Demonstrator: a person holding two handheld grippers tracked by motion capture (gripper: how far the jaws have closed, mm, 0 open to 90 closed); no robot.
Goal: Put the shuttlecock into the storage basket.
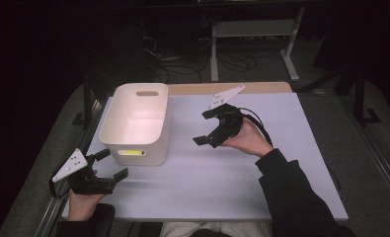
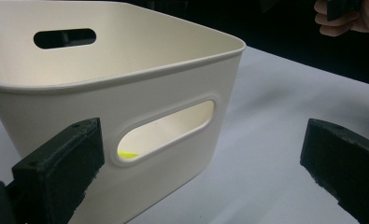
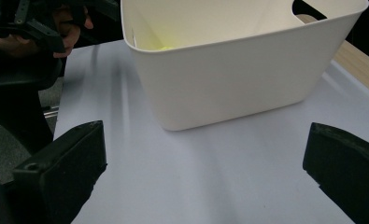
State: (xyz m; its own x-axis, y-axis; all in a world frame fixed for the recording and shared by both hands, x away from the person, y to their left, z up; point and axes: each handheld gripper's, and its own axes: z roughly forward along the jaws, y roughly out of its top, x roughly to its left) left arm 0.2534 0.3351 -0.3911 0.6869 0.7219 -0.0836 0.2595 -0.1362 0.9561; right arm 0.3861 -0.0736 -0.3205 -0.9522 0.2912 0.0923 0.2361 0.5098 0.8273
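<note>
White bin [image 1: 138,123] sits at the table's [image 1: 232,182] left-back, something yellow [image 2: 127,154] showing inside through the handle slot. Your left gripper [image 1: 107,165] is just beside its near wall, jaws wide, empty. Your right gripper [image 1: 206,127], spread wide and empty, is to its right.

Bin: white bin [image 1: 136,124] stands on the table's [image 1: 222,173] left half, something yellow showing through its near handle slot.
Left gripper [image 1: 109,166]: jaws apart, empty, just beside the bin's near corner.
Right gripper [image 1: 205,127]: jaws apart, empty, right of the bin.
</note>
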